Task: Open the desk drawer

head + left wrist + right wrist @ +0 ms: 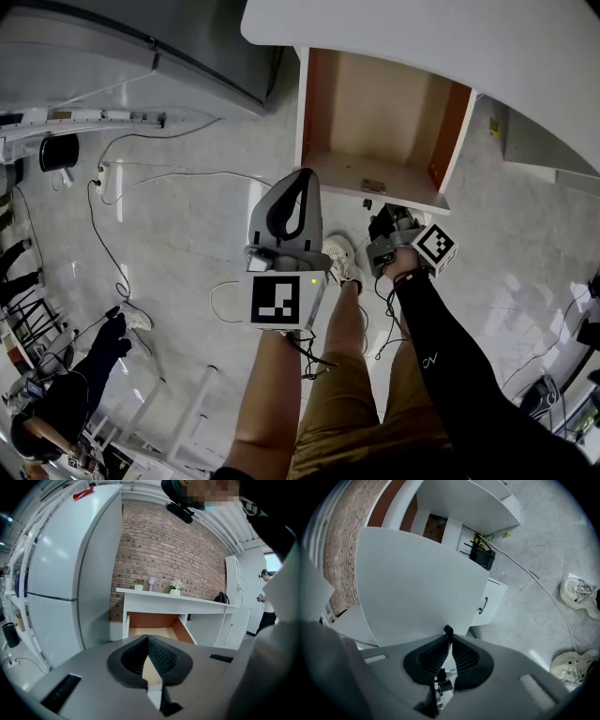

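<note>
Desk drawer (454,131): pulled well out, interior bare (task judged essentially done). Right gripper (381,225): clenched, near drawer front. Left gripper (303,174): clenched, empty, idle.

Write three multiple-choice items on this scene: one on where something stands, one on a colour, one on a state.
1. The small potted flowers stand:
A on the floor
B on the white desk top
C on the white refrigerator

2. The wooden desk drawer has inner side walls that are:
A blue
B black
C orange-brown

3. The drawer is:
A pulled out
B shut flush
C lying on the floor

Key:
1 B, the left gripper view shows the pots on the desk top.
2 C, the head view shows orange-brown walls.
3 A, the drawer's bare bottom shows from above.
</note>
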